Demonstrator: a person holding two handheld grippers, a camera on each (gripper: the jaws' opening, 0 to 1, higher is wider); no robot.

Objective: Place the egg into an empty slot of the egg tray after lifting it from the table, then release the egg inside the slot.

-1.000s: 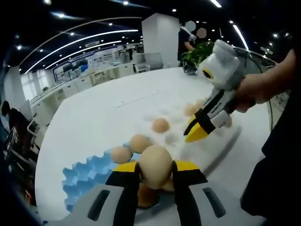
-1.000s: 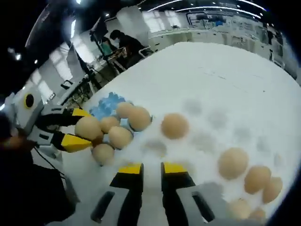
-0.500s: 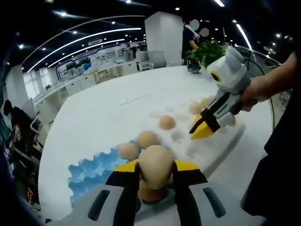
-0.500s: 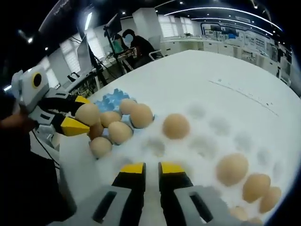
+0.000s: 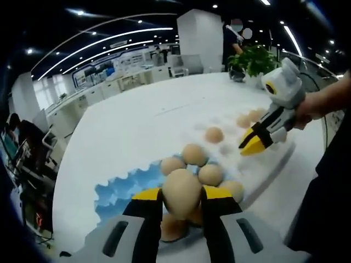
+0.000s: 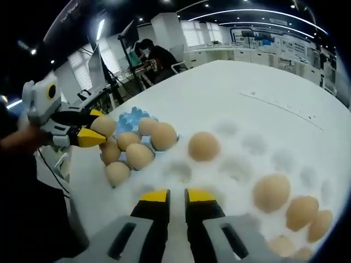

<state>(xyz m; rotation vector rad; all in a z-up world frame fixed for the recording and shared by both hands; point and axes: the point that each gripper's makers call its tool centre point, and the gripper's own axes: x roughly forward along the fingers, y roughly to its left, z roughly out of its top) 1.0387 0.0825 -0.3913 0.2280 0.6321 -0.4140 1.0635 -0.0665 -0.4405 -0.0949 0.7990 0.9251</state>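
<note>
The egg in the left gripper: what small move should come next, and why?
Probably a short move down toward an open blue slot. The left gripper holds the egg between its jaws, above the blue egg tray, where several eggs already sit. In the right gripper view the held egg hangs over that cluster, so the jaws should likely not open yet.

Our right gripper (image 6: 174, 193) over the white tray (image 6: 241, 164)
Jaws nearly together, empty; left gripper (image 6: 94, 131) grips an egg (image 6: 103, 126).
</note>
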